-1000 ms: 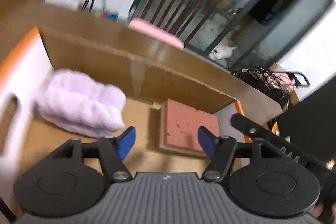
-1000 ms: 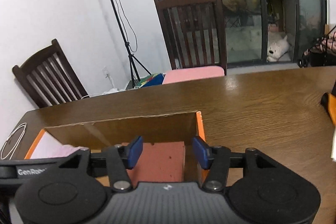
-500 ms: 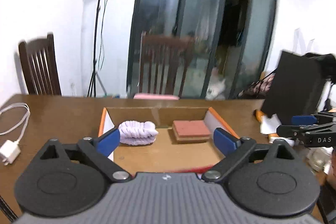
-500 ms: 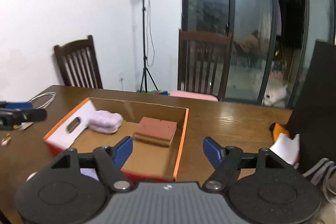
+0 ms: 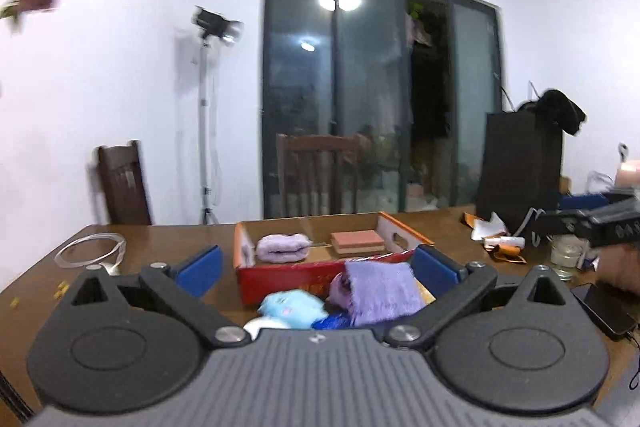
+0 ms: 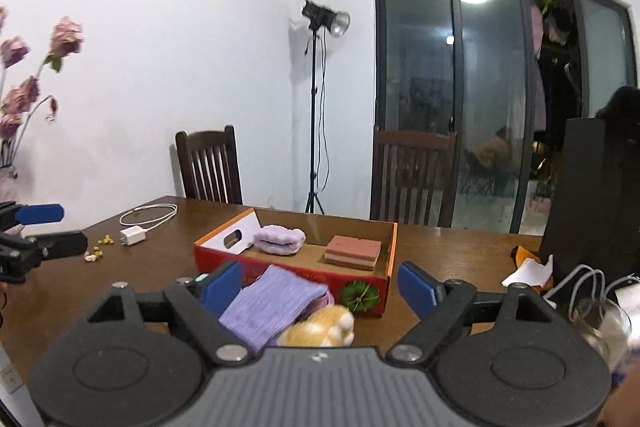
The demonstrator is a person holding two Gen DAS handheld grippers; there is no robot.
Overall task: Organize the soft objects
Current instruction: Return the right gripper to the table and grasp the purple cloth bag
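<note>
A: Your left gripper has just been spreading wide, nothing pinched; your right gripper too?

B: Yes; the lilac plush and the sponge lie inside the cardboard box; the purple cloth lies outside, just before it.

Both handheld grippers, left gripper and right gripper, are being shown as black plastic rigs with blue pads, silver screws (pretty chunky), round discs and ribbed grey housings.
</note>
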